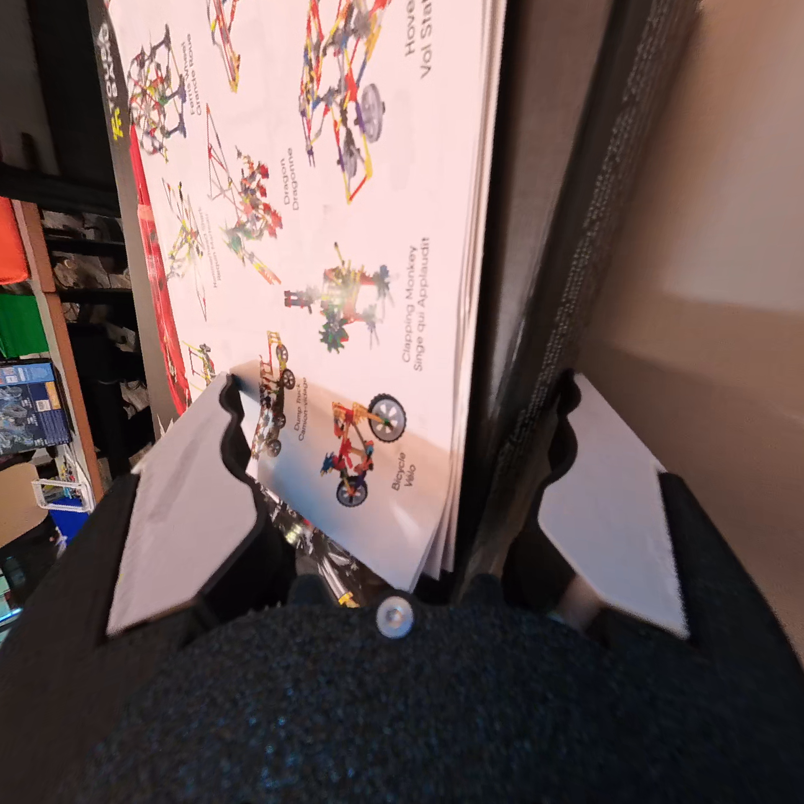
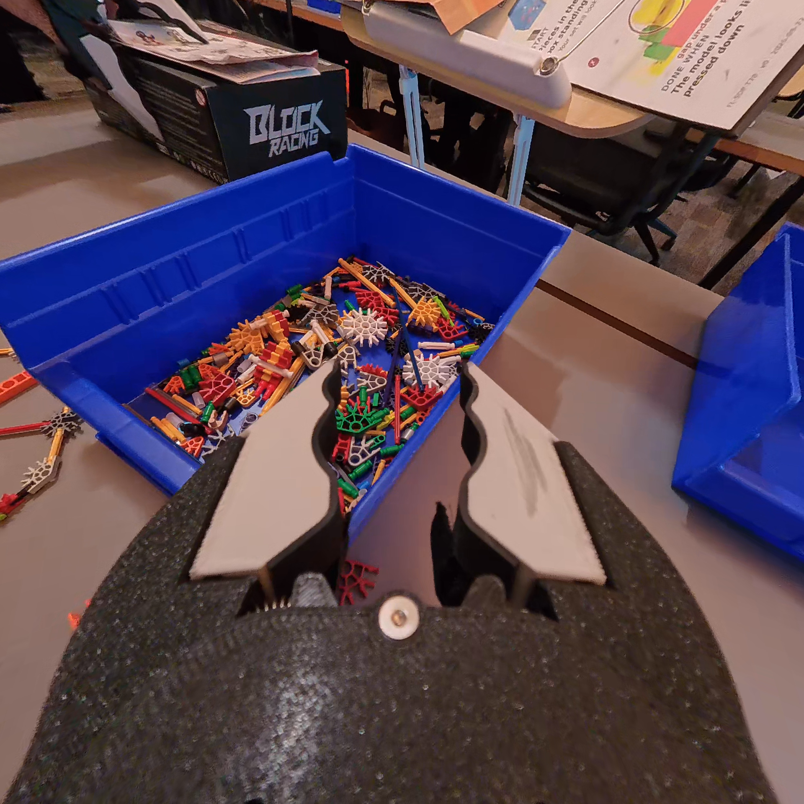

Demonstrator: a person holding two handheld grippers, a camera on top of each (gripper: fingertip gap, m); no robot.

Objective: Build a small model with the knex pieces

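Looks like a toy-building workroom or classroom. Grey tables (image 2: 609, 391) pushed together, with a blue plastic bin (image 2: 182, 278) full of colourful rod-and-connector pieces (image 2: 330, 348) in the middle and a second blue bin (image 2: 752, 391) at right. Black toy-set box (image 2: 226, 108) at the far left, illustrated instruction board (image 2: 678, 48) far right, office chair (image 2: 631, 191) beyond. Shelves with boxed sets (image 1: 30, 409) along a wall.
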